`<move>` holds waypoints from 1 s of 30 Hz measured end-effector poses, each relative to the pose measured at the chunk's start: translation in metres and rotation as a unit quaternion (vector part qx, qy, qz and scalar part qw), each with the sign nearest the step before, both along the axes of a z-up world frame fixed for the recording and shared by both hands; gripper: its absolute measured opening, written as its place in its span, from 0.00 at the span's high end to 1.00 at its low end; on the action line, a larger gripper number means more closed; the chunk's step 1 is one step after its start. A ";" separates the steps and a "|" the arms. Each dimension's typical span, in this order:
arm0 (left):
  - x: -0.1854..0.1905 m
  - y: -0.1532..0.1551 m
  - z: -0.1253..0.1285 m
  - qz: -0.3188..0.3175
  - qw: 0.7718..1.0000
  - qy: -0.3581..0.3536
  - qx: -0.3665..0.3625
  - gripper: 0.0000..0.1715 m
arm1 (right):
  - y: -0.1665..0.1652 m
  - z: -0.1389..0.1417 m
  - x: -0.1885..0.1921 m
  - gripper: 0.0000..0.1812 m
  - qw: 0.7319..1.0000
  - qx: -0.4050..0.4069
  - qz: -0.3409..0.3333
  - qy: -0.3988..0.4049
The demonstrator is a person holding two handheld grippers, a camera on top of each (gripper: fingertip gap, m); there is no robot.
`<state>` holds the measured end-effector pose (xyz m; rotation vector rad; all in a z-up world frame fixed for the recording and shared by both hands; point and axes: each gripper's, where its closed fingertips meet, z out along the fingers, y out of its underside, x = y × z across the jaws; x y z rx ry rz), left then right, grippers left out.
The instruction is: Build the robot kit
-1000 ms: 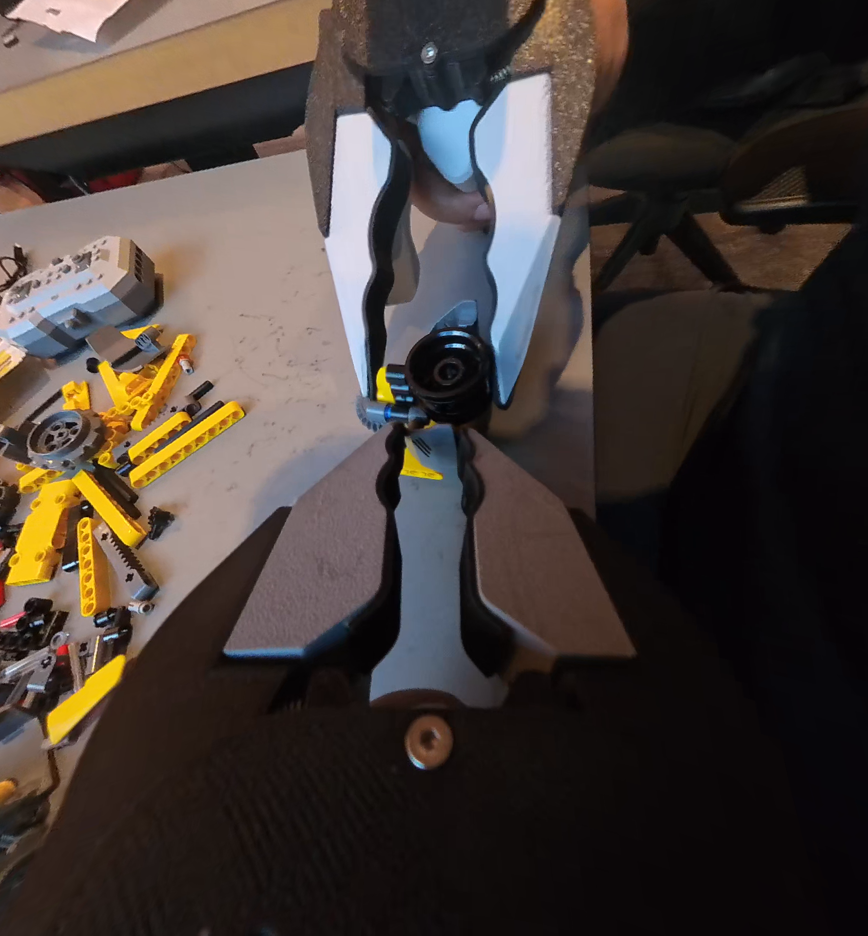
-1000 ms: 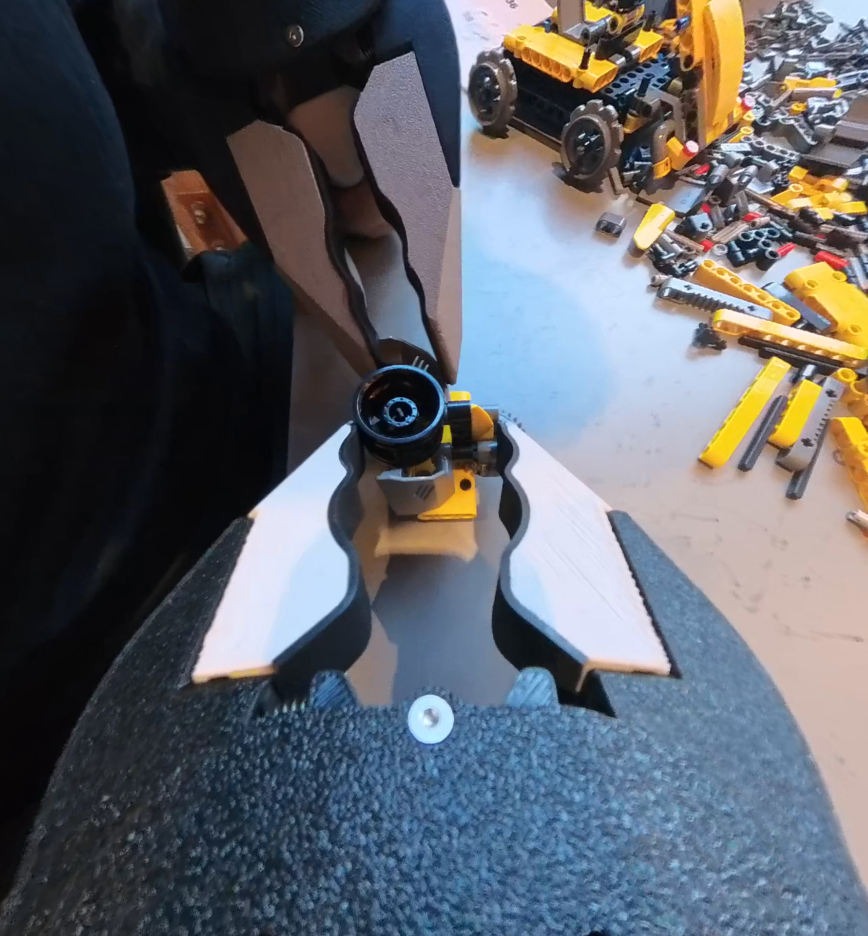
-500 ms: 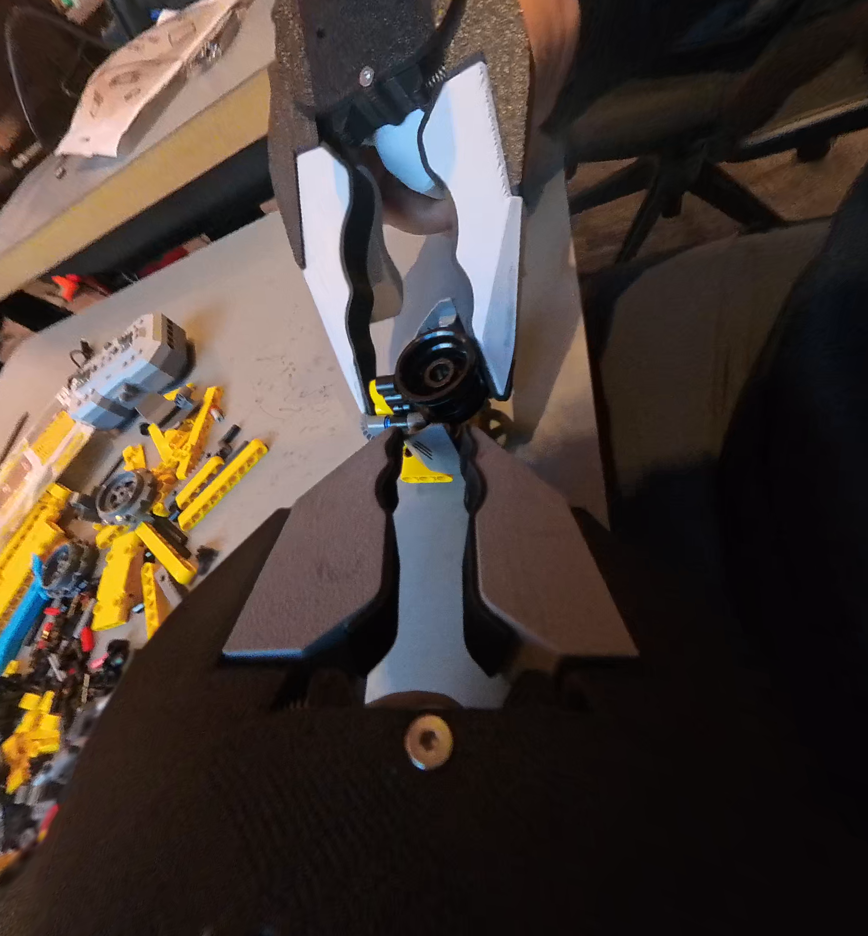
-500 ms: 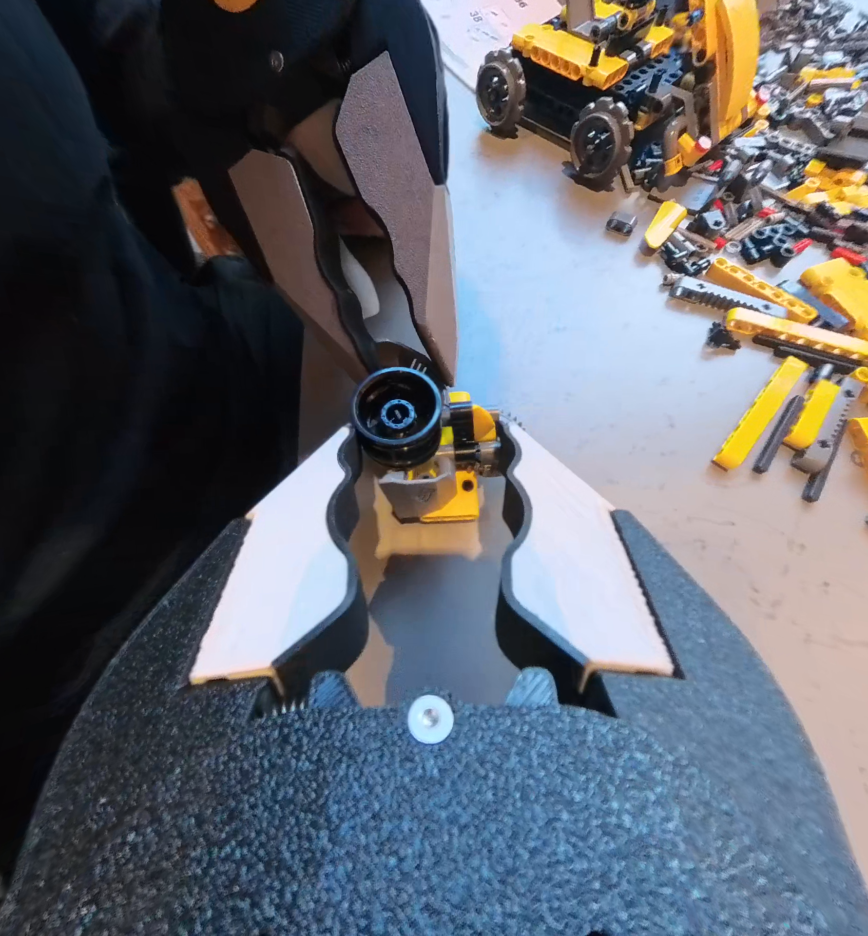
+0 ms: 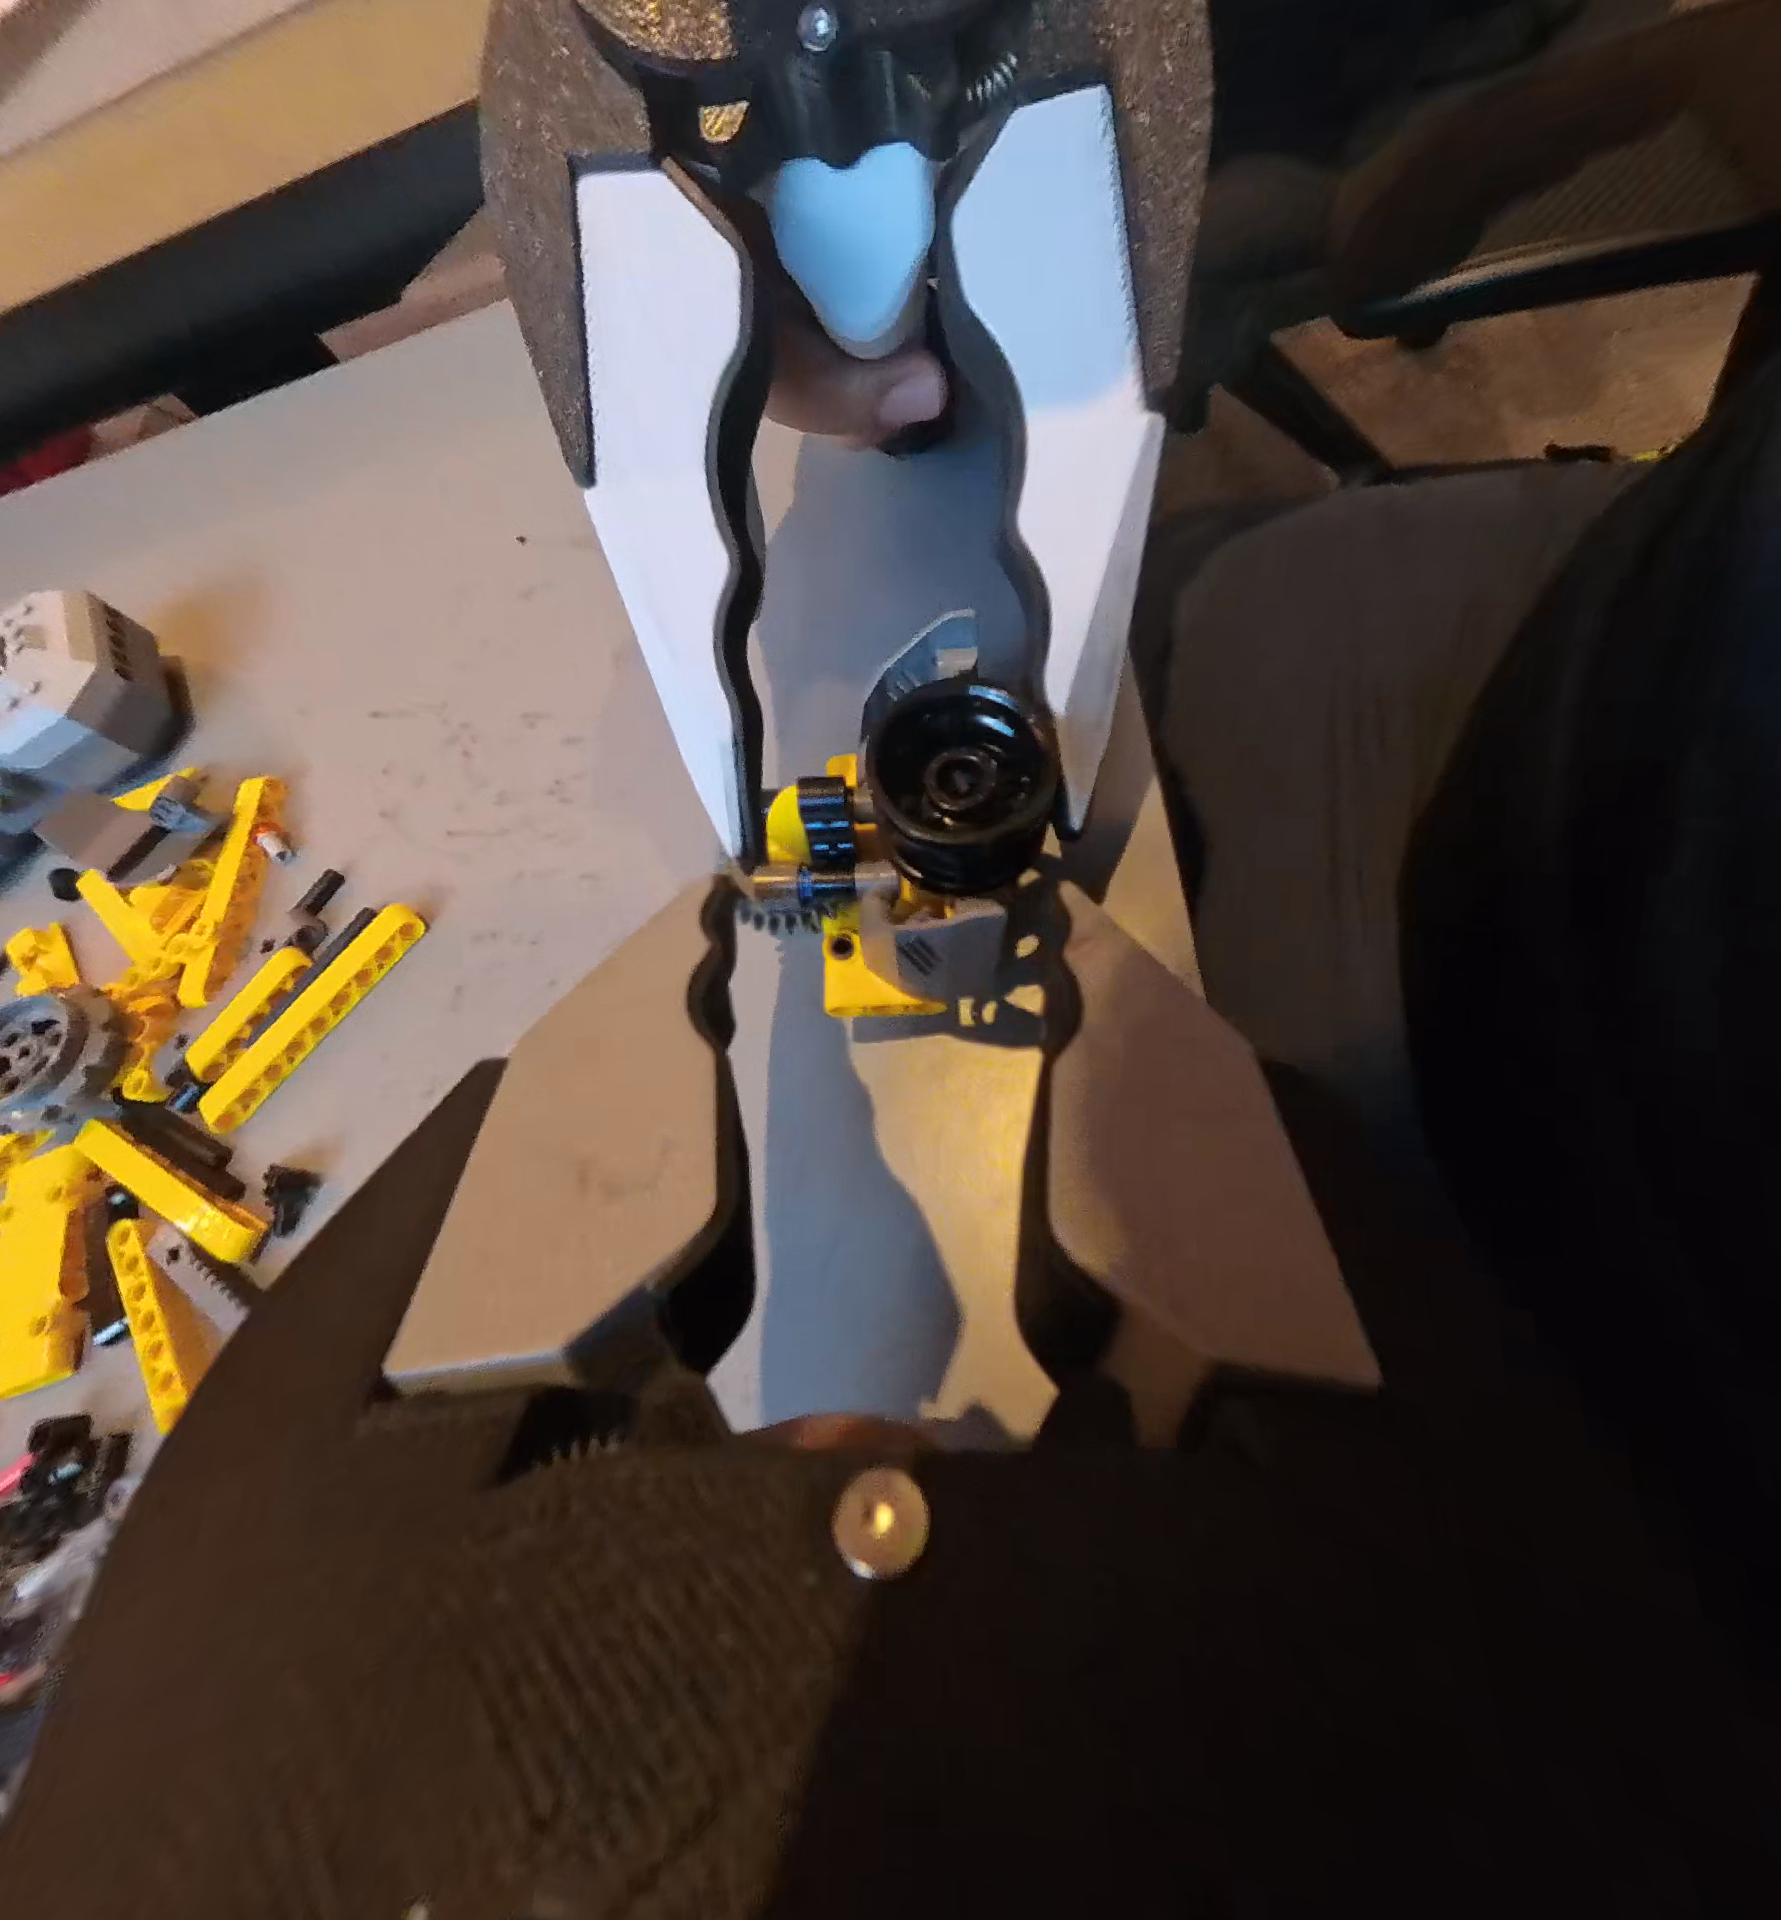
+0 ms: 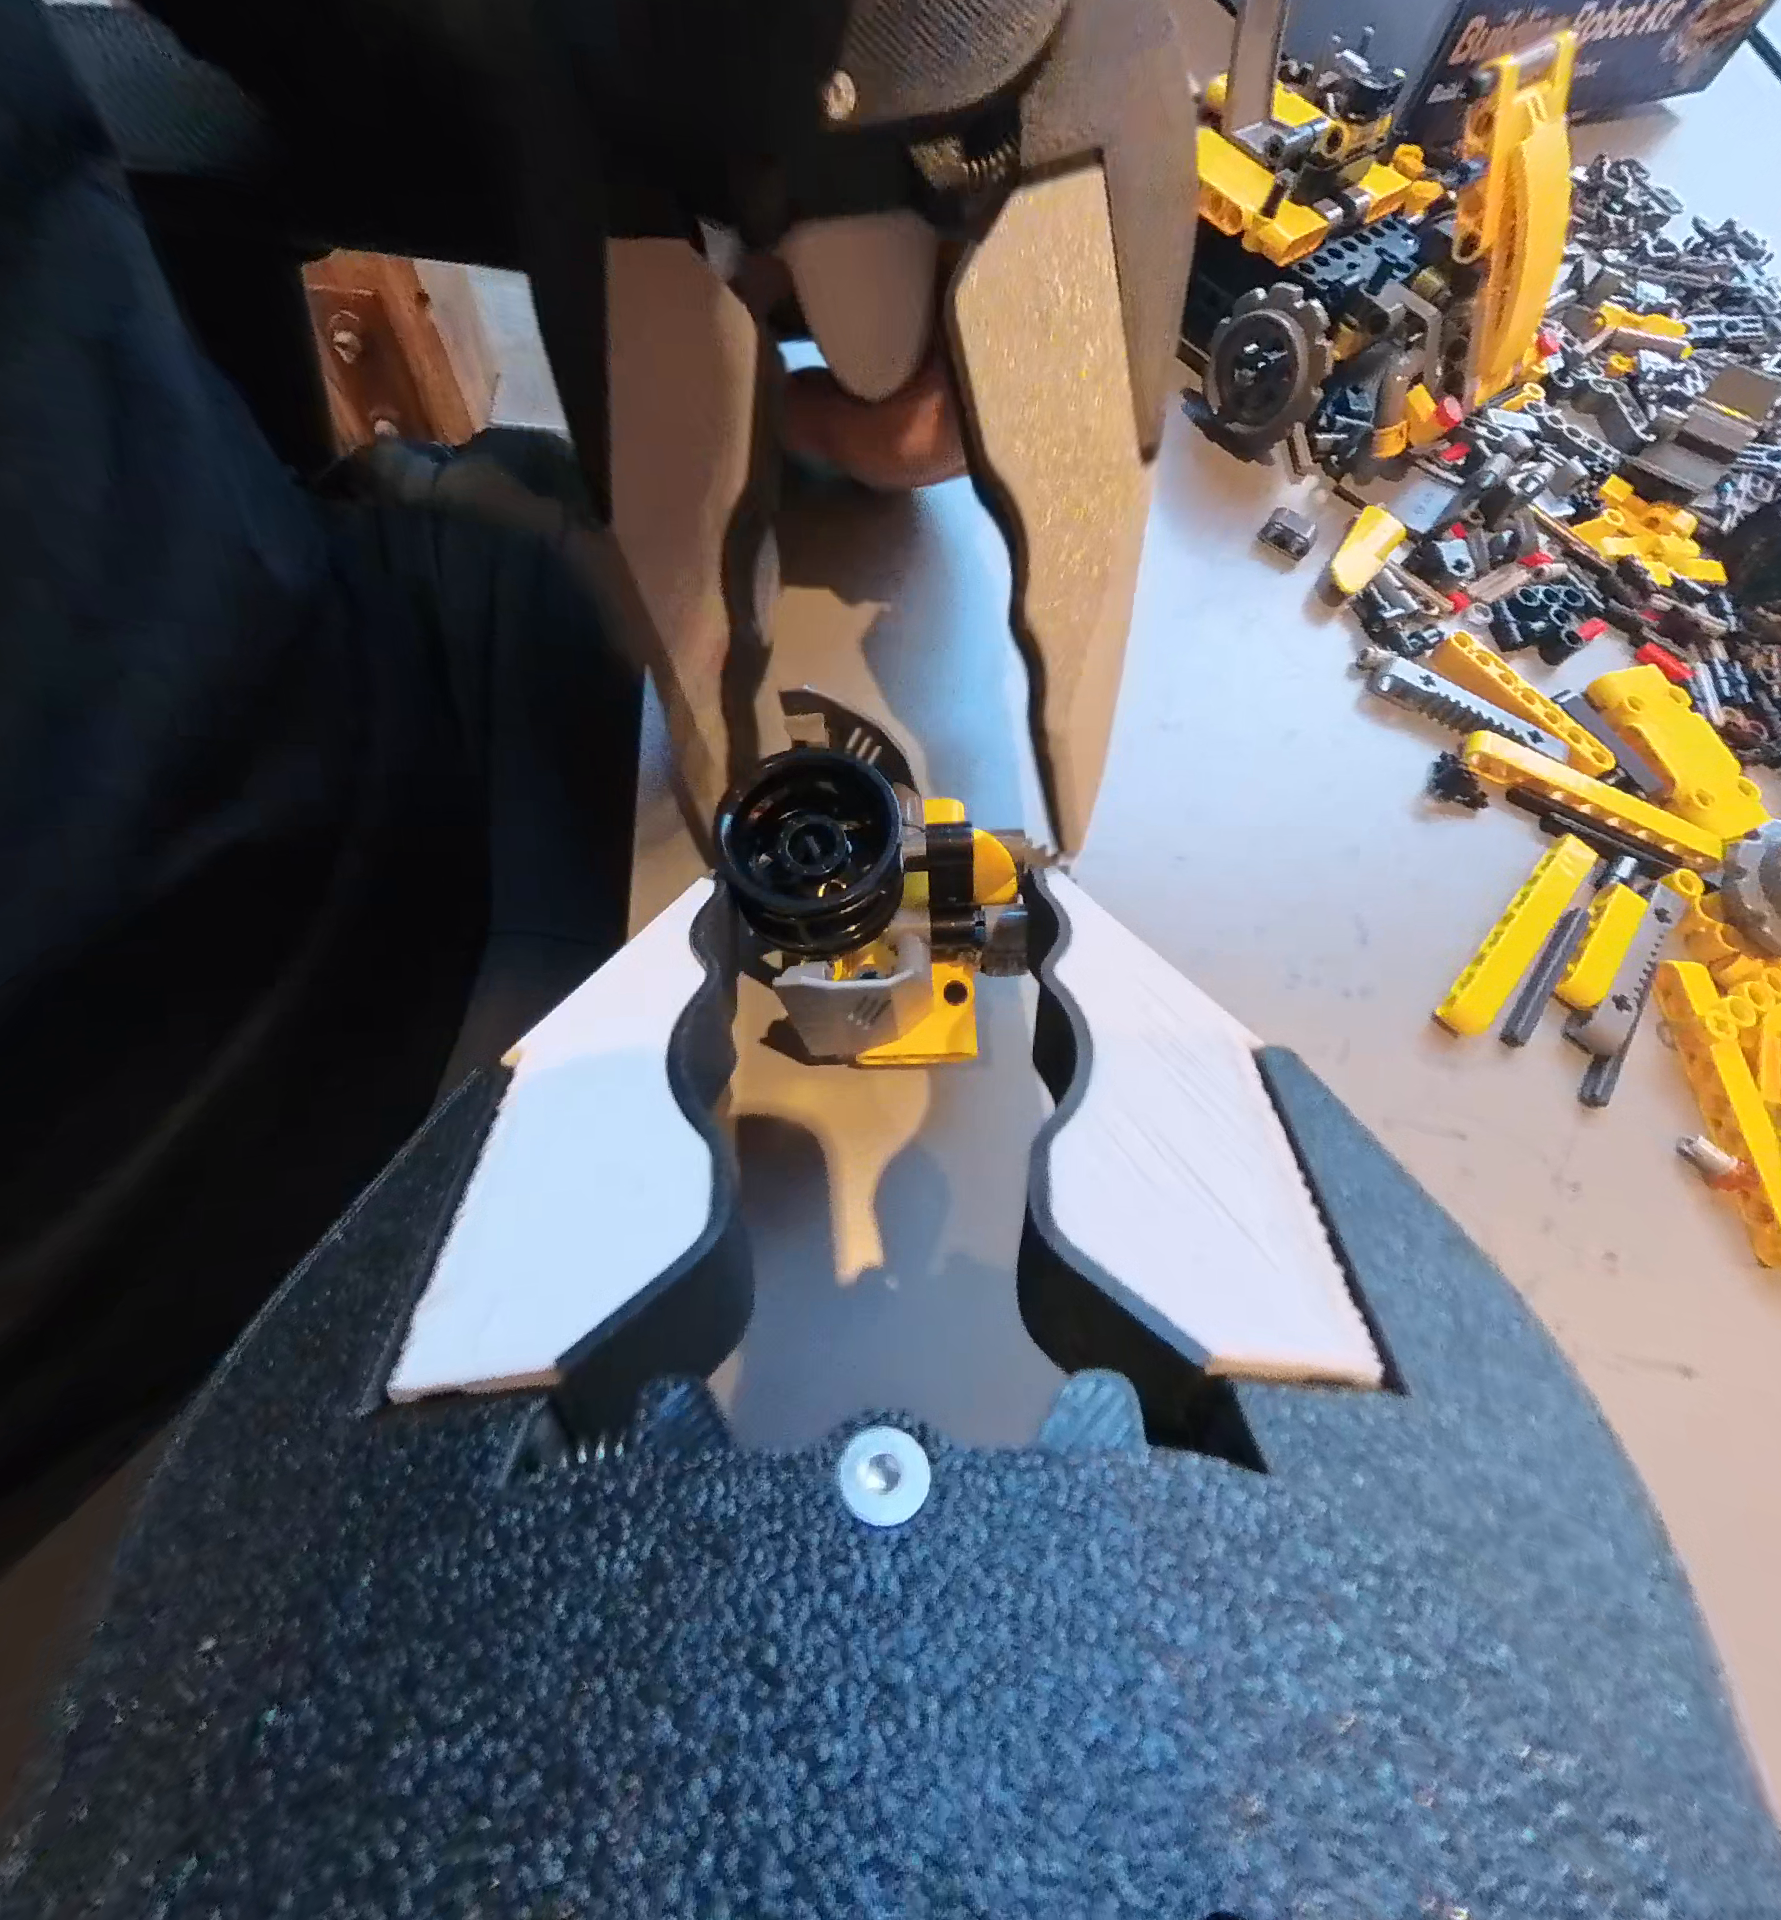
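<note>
A small brick assembly, a black wheel (image 5: 959,790) with yellow and grey parts under it, hangs above the pale table (image 5: 398,623) near its edge. My right gripper (image 6: 878,888), with white fingers, is shut on it from both sides; the wheel (image 6: 813,862) sits at its left fingertip. My left gripper (image 5: 891,914), with brown fingers, faces it tip to tip and stands wide open, its fingertips on either side of the assembly's lower part. A grey curved plate (image 6: 855,738) sticks out behind the wheel.
Loose yellow beams (image 5: 304,1008), a spoked grey wheel (image 5: 24,1060) and a grey block (image 5: 44,686) lie on the table. A half-built yellow vehicle (image 6: 1385,229) and a heap of parts (image 6: 1644,727) lie beyond the grippers. A person's dark clothing (image 6: 190,727) fills one side. The spoked grey wheel (image 5: 24,1060) is about 20 centimetres from both grippers' fingertips.
My left gripper's jaws have spread from nearly shut to wide open. My right gripper keeps its hold on the assembly. Both views have shifted a little.
</note>
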<state>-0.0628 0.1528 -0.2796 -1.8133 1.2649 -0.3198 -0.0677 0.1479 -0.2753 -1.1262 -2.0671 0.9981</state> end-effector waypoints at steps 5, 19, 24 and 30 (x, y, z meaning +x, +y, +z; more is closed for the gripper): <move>-0.001 0.002 0.000 -0.005 1.000 0.007 0.004 0.75 | 0.000 0.000 0.000 0.70 1.000 -0.013 -0.002 -0.005; 0.000 0.000 0.000 0.013 1.000 -0.017 -0.021 0.78 | -0.002 0.000 0.000 0.74 1.000 -0.020 0.019 -0.003; -0.002 0.003 0.000 0.019 1.000 -0.006 0.002 0.78 | 0.000 0.001 -0.002 0.73 1.000 -0.024 0.011 -0.001; -0.010 0.015 0.009 0.015 0.967 0.143 0.211 0.77 | 0.017 0.024 -0.004 0.59 0.996 0.010 -0.055 0.074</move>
